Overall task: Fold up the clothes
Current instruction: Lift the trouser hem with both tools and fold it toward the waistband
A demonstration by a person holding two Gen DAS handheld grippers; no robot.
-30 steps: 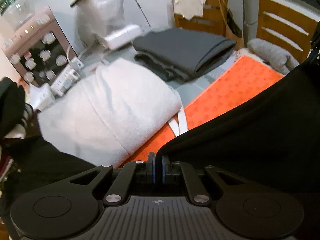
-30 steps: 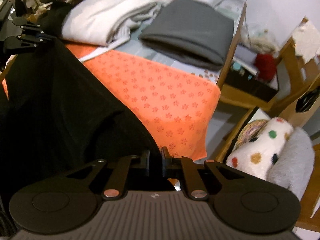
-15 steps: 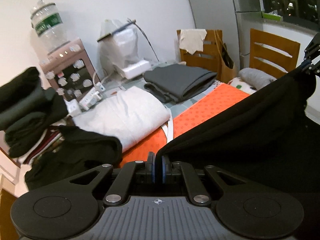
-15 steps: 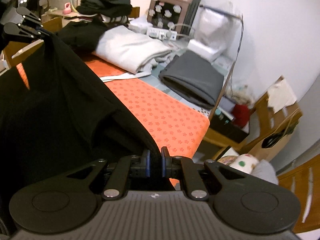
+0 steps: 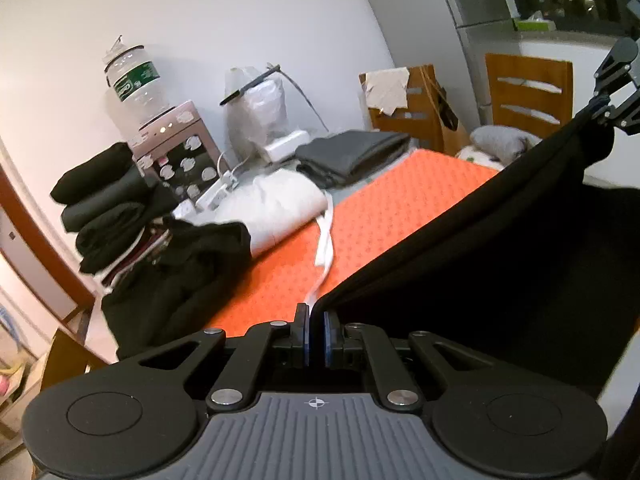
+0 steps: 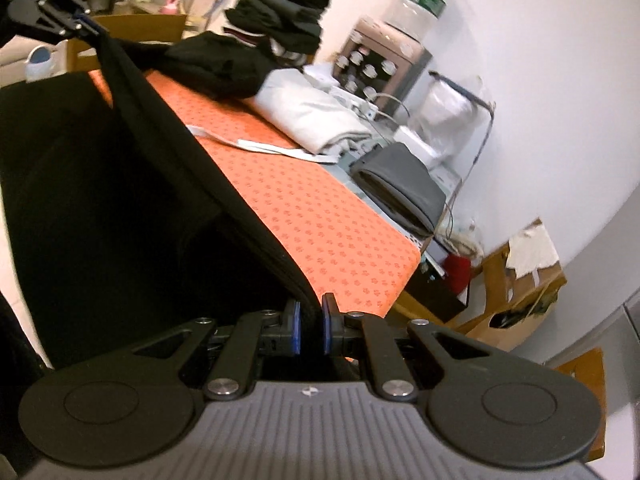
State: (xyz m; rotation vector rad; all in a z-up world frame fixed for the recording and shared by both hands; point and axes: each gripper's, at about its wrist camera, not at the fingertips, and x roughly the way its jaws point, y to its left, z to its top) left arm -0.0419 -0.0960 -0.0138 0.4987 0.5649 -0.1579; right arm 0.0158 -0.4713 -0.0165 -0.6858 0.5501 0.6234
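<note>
A black garment point(image 5: 500, 264) hangs stretched between my two grippers above the orange patterned mat point(image 5: 384, 216). My left gripper point(image 5: 316, 320) is shut on one corner of its upper edge. My right gripper point(image 6: 311, 314) is shut on the other corner, where the black garment point(image 6: 120, 200) fills the left half of the right wrist view. Each gripper shows in the other's view: the right gripper point(image 5: 604, 108) at the far right, the left gripper point(image 6: 86, 24) at the top left. The cloth's lower part drops out of sight.
Along the mat's far side lie a crumpled black garment point(image 5: 180, 268), a folded white garment point(image 5: 280, 208) and a folded grey one point(image 5: 352, 156). A stack of folded dark clothes point(image 5: 104, 208) stands at the left. Wooden chairs point(image 5: 528, 92) stand past the mat's end.
Both grippers have drawn back and up from the mat, carrying the black garment with them. The folded piles now look smaller and farther off, and more of the room shows.
</note>
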